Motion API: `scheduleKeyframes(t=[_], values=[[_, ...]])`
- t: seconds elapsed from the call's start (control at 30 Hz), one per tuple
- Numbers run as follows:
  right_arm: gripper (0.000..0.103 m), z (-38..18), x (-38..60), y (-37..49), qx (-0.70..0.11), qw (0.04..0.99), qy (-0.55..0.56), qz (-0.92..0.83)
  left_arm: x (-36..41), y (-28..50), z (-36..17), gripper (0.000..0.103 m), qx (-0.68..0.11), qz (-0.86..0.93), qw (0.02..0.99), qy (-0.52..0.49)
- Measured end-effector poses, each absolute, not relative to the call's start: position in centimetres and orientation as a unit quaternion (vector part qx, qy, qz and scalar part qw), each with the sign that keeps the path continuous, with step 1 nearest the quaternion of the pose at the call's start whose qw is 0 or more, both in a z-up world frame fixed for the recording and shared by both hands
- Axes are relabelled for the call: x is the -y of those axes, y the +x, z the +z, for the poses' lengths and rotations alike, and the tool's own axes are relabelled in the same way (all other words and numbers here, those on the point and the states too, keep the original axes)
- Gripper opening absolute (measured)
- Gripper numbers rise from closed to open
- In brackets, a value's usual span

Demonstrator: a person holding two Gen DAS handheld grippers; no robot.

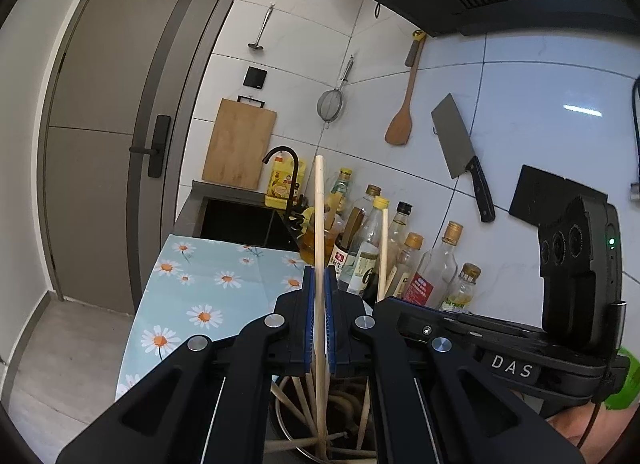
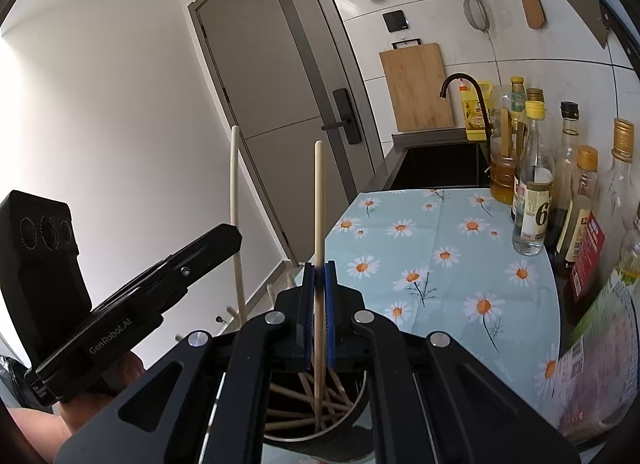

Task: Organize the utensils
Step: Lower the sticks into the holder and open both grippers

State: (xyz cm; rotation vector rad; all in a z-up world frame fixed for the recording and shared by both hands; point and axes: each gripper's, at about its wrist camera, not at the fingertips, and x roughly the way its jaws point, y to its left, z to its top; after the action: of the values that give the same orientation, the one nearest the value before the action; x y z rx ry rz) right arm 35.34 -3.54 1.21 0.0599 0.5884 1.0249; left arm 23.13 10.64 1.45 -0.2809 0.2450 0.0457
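My left gripper [image 1: 319,276] is shut on a pale wooden chopstick [image 1: 319,216] that stands upright, its lower end in a round metal holder [image 1: 288,434] with several chopsticks inside. My right gripper [image 2: 319,270] is shut on another upright chopstick [image 2: 319,200], its lower end in the same holder [image 2: 356,410]. The right gripper's body [image 1: 500,340] shows at the right of the left wrist view with its chopstick [image 1: 383,248]. The left gripper's body [image 2: 132,300] shows at the left of the right wrist view with its chopstick [image 2: 236,200].
A daisy-print cloth [image 2: 440,260] covers the counter. Several oil and sauce bottles [image 2: 536,184] line the tiled wall. A black sink [image 2: 440,164] with a dark faucet [image 2: 468,92] lies beyond. A cutting board [image 1: 239,144], strainer, wooden spatula [image 1: 402,116] and cleaver [image 1: 460,144] hang on the wall.
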Motion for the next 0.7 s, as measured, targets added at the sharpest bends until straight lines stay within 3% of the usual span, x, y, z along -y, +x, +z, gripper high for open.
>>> scheduleKeyframes(t=[0.17, 0.27, 0.6, 0.67, 0.7], values=[[0.007, 0.4, 4.0, 34.3, -0.281, 0.83, 0.024, 0.48, -10.5, 22.7, 0.4, 0.005, -0.128, 0.022, 0.98, -0.153], [0.033, 0.4, 4.4, 33.9, -0.282, 0.832, 0.024, 0.476, -10.6, 21.9, 0.3, 0.005, -0.127, 0.029, 0.979, -0.159], [0.033, 1.7, 5.8, 32.2, -0.276, 0.837, 0.035, 0.472, -10.2, 20.4, 0.8, 0.006, -0.145, 0.014, 0.976, -0.161], [0.033, 1.9, 6.0, 31.8, -0.279, 0.836, 0.029, 0.471, -10.0, 20.0, 1.0, 0.02, -0.151, 0.01, 0.976, -0.157], [0.033, 2.1, 6.2, 31.4, -0.276, 0.838, 0.029, 0.471, -9.9, 19.8, 1.1, 0.023, -0.152, 0.008, 0.976, -0.156]])
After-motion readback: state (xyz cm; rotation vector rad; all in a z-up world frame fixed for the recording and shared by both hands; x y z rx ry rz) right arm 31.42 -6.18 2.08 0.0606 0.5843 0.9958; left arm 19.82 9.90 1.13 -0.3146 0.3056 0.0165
